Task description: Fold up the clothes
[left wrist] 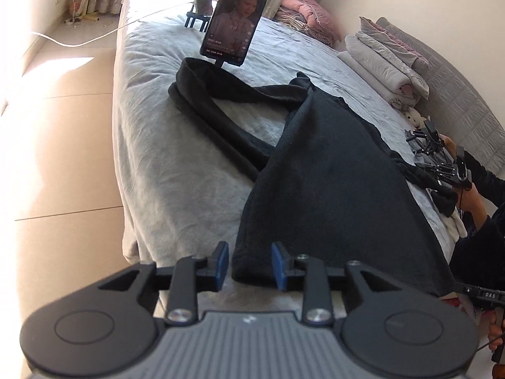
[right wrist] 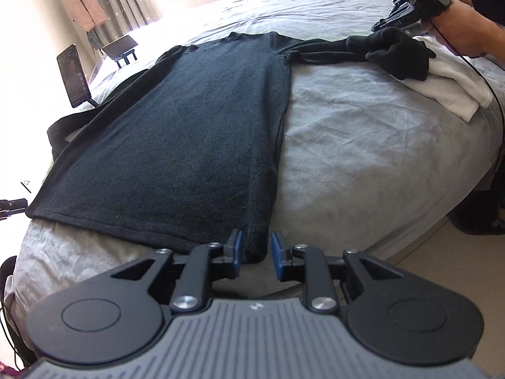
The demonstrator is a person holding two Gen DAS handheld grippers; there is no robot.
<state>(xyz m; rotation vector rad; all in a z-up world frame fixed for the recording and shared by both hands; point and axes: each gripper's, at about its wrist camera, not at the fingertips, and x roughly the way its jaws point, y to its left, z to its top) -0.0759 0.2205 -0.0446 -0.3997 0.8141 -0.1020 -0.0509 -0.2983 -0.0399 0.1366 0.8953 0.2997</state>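
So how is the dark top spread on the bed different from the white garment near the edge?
The dark top lies spread out flat with its sleeves out, while the white garment is folded small. The dark top lies bare; the white garment has a black piece partly on it. Both rest on the grey bed.

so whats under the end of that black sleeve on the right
The black sleeve's bunched cuff lies on a folded white garment, which rests on the grey bedsheet. What the cuff covers is hidden.
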